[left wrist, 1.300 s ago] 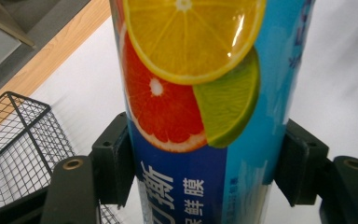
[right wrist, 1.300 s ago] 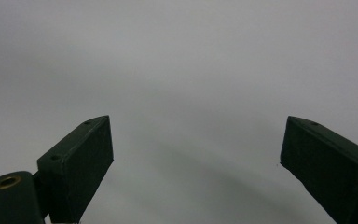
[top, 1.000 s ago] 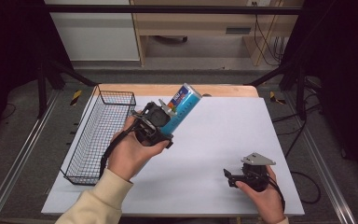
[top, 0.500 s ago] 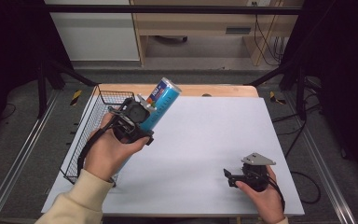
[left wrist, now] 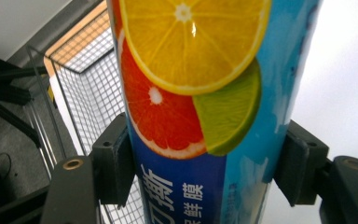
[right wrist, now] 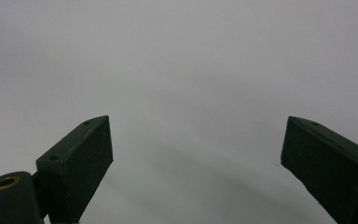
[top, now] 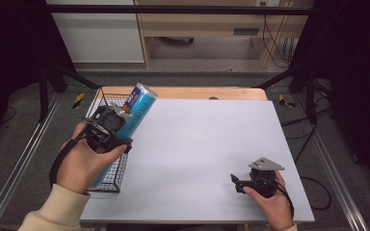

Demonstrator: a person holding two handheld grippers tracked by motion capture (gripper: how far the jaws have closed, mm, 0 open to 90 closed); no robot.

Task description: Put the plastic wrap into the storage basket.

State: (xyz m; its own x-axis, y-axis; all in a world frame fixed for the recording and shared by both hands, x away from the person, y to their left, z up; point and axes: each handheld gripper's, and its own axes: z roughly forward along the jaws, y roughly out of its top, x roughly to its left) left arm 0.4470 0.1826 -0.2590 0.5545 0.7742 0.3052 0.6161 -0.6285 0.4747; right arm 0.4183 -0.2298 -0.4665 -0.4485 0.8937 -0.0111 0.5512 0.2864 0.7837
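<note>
A long blue box of cling film (top: 138,107) with citrus slices printed on it (left wrist: 200,93) is clamped between the jaws of my left gripper (top: 118,129), which is shut on it. It is held tilted over the right rim of the black wire basket (top: 107,98) at the table's left. In the left gripper view both pads (left wrist: 116,163) press the box's sides, with the basket mesh (left wrist: 91,93) behind. My right gripper (top: 238,184) rests low near the table's front right, open, and its view has nothing between the two fingers (right wrist: 81,154).
The white table top (top: 207,139) spreads between the two hands. A wooden strip (top: 197,93) runs along its far edge. Dark stand legs and cables stand on the floor around the table.
My left hand has carried the cling film box leftward from over the table to above the basket's right rim. The right hand has stayed in place.
</note>
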